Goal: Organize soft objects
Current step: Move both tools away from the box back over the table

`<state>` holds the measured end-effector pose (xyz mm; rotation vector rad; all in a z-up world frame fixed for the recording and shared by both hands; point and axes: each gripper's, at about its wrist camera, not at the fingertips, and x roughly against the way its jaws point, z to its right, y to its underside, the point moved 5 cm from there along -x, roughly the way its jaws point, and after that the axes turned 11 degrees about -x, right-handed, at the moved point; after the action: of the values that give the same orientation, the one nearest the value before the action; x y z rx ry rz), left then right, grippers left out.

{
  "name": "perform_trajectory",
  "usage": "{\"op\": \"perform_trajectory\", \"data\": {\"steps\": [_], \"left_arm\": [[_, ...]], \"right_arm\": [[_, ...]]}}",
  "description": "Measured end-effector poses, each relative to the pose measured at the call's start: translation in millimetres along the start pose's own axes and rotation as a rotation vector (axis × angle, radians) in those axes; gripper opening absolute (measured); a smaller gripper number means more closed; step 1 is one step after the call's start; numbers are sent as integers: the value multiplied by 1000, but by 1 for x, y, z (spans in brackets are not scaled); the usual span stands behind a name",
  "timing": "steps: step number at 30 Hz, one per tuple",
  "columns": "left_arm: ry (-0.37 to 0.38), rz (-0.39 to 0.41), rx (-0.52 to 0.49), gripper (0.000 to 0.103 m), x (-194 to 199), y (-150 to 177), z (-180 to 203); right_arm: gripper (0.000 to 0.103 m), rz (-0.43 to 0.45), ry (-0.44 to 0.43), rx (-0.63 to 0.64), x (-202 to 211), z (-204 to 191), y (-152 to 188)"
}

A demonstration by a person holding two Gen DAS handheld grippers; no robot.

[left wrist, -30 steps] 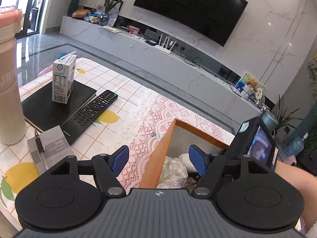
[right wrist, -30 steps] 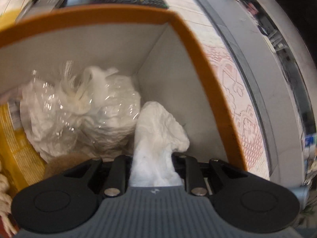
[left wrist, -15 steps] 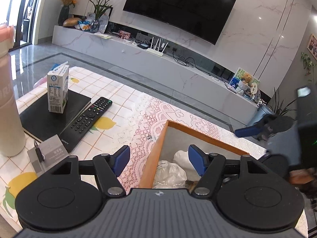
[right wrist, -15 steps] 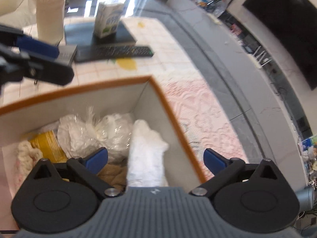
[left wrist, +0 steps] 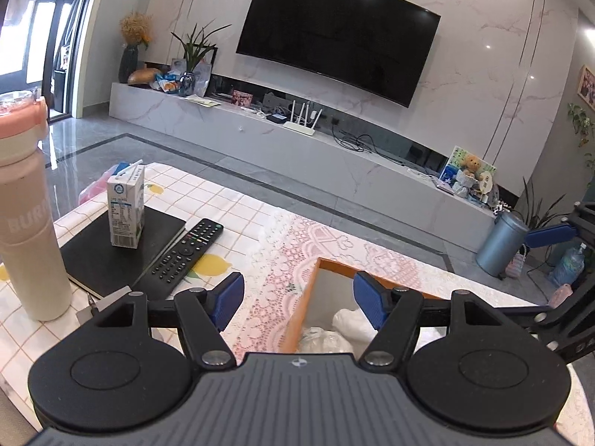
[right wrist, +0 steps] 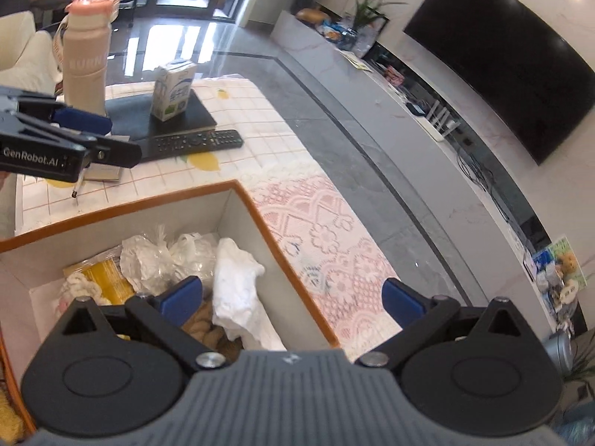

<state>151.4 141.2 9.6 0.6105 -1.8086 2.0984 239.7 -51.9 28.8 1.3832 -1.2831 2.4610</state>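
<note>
Left gripper [left wrist: 297, 297]: I hold fingers apart, empty, over box [right wrist: 260, 219] edge, ready for next soft item. White cloth [right wrist: 238, 290] lies in box corner beside plastic bags [right wrist: 167, 256]. Right gripper [right wrist: 293, 297]: fingers spread wide, nothing between, clear above box.

Box [right wrist: 256, 212] near side and brown soft item [right wrist: 208, 329] behind the gripper body, bottle [left wrist: 22, 223] cut by left edge
</note>
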Motion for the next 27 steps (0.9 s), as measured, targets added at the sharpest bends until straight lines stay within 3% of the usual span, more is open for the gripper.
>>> {"op": "perform_trajectory", "data": {"steps": [4,8,12,15,22,27], "left_arm": [[17,24,-19,79,11,-6,8],[38,49,-36,79,26,-13,18],[52,80,-81,79,43,-23,38],[62,98,-130,79,53,-28,60],[189,74,-220,80,63,-23,129],[342,6,-266,80,63,-7,181]], "right_arm": [[100,-2,-12,-133,24,21,2],[100,66,-29,-257,54,38,11],[89,49,25,-355,76,58,31],[86,17,93,-494,96,88,60],[85,-14,198,-736,145,144,153],[82,-39,219,-860,154,158,219]]}}
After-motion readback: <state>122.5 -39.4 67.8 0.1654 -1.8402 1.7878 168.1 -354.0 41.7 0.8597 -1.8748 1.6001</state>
